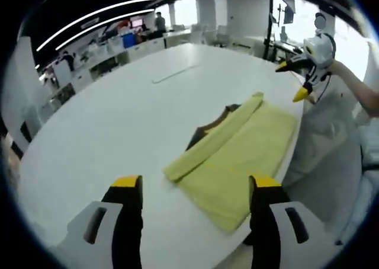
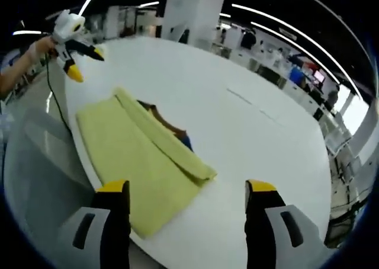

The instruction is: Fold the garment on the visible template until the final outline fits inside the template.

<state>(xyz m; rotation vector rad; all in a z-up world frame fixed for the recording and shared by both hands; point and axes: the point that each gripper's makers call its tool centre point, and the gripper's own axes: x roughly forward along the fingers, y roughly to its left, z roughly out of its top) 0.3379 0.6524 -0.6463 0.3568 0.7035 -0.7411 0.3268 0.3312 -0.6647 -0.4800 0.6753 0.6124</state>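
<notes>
A pale yellow garment (image 1: 249,153) lies folded on the white table (image 1: 106,127), close to its near edge, with one long flap folded over on top. A dark template (image 1: 208,128) peeks out from under its far side. My left gripper (image 1: 195,186) hovers above the table short of the garment, open, with nothing between its yellow-tipped jaws. In the right gripper view the same garment (image 2: 127,150) and the dark template (image 2: 170,125) lie ahead of my right gripper (image 2: 186,189), also open and holding nothing. Each gripper shows in the other's view, held up off the table: right gripper (image 1: 293,80), left gripper (image 2: 86,66).
The garment lies next to the curved table edge (image 1: 296,144). A thin strip (image 1: 174,73) lies farther out on the tabletop. Office desks and several people stand in the background. A cable (image 2: 52,97) hangs from the left gripper.
</notes>
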